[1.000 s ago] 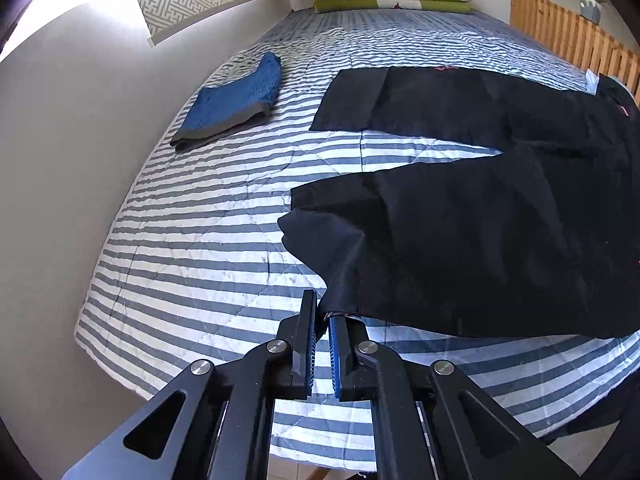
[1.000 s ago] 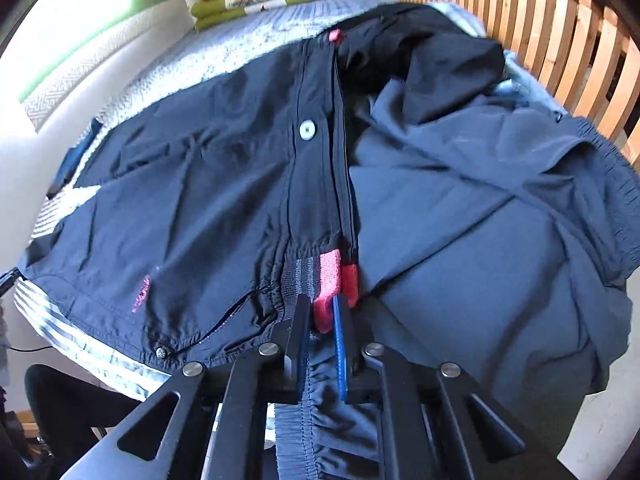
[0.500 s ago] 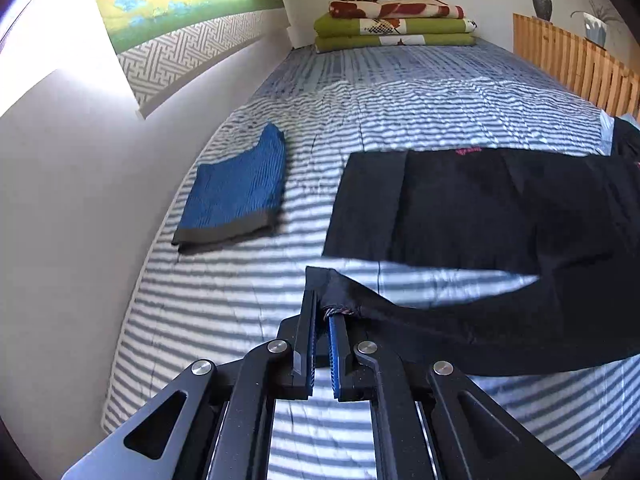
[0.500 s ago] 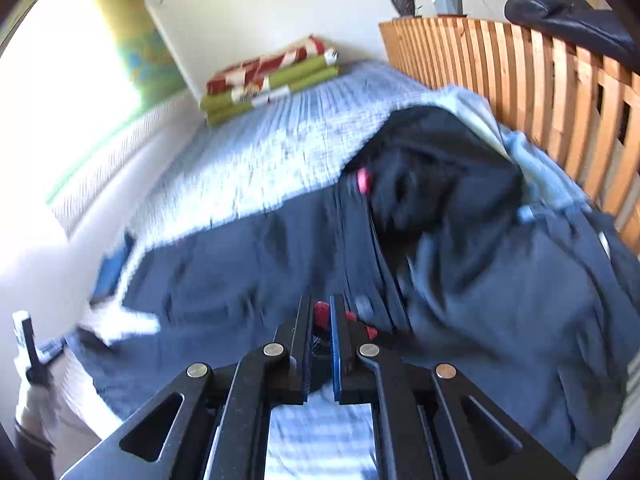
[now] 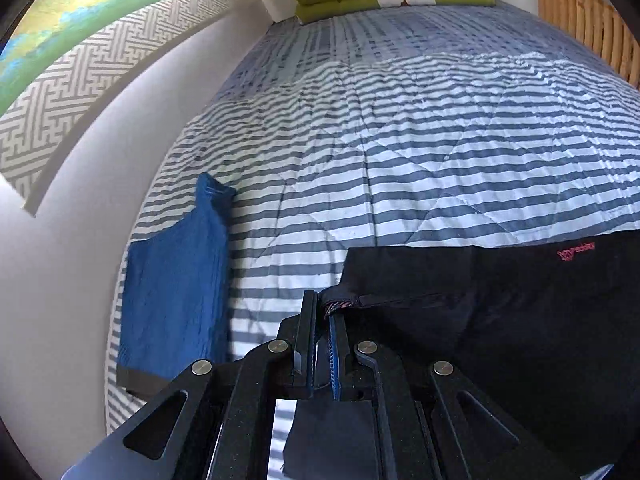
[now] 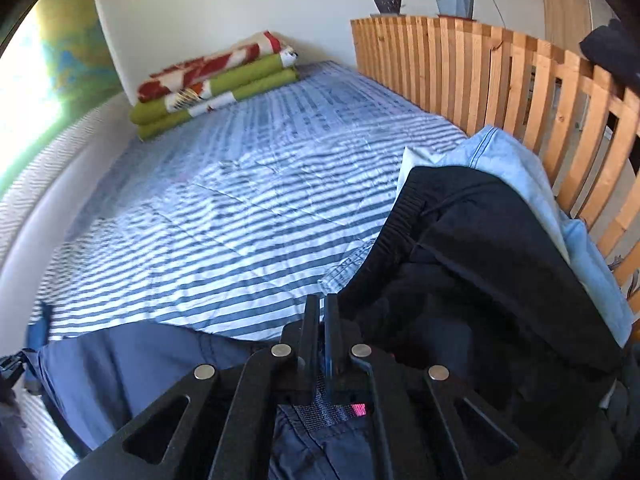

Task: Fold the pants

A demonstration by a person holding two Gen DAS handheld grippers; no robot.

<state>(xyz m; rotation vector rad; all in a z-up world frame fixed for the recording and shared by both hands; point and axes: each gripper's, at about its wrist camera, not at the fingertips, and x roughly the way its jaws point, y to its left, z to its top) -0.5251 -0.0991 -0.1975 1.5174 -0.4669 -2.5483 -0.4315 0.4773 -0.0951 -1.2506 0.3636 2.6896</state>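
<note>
**Pants mid-fold, long axis running side to side**

Both grippers clamped on fabric. Left gripper (image 5: pixel 323 316) pinching a hem corner of the dark pants (image 5: pixel 520 320), with the rest of the leg trailing off to the right across the striped bedspread (image 5: pixel 400 160). Right gripper (image 6: pixel 322 316) just finished closing on the waistband end, red tab peeking out below the jaws, cloth draped under and to its left. So: held edge strung lengthwise between the two hands, bare bedspread straight ahead of both. Looks like a matter of laying that edge down square onto the far leg. Folded blue garment (image 5: pixel 176 292) just left of the hem corner, worth not dragging over. Dark clothing pile (image 6: pixel 500 280) hard against the right gripper.
</note>
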